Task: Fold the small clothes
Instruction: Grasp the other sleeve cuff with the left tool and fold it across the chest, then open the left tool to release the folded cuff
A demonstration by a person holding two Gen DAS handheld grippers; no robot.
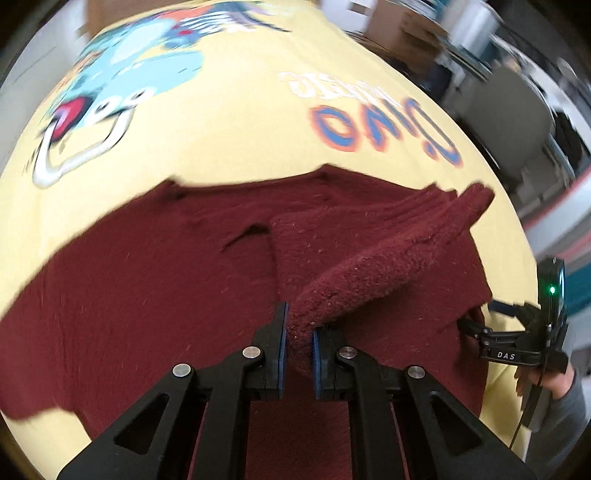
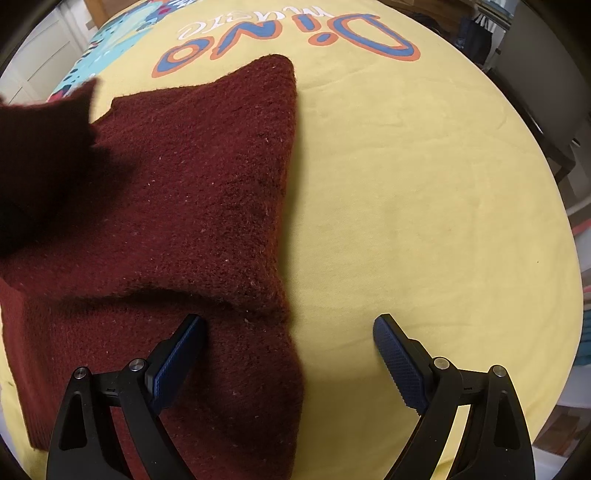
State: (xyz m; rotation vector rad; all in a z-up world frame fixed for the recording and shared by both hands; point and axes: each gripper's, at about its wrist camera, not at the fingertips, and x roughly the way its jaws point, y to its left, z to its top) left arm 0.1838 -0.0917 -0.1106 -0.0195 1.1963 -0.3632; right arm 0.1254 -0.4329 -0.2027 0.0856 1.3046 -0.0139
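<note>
A dark red knitted sweater (image 1: 147, 288) lies on a yellow printed cloth (image 1: 240, 122). My left gripper (image 1: 298, 334) is shut on a fold of the sweater's sleeve (image 1: 388, 254) and holds it lifted over the body. In the right wrist view the sweater (image 2: 192, 192) lies partly folded, and the lifted sleeve (image 2: 40, 155) hangs dark at the left. My right gripper (image 2: 288, 339) is open and empty, its left finger over the sweater's lower edge, its right finger over the yellow cloth (image 2: 424, 221). The right gripper also shows at the right edge of the left wrist view (image 1: 480, 321).
The yellow cloth carries a blue dinosaur print (image 1: 122, 81) and "Dino" lettering (image 2: 288, 40). Beyond the cloth's far and right edges stand dark furniture (image 2: 535, 92) and boxes (image 1: 406, 22). A white cabinet (image 2: 40, 55) is at far left.
</note>
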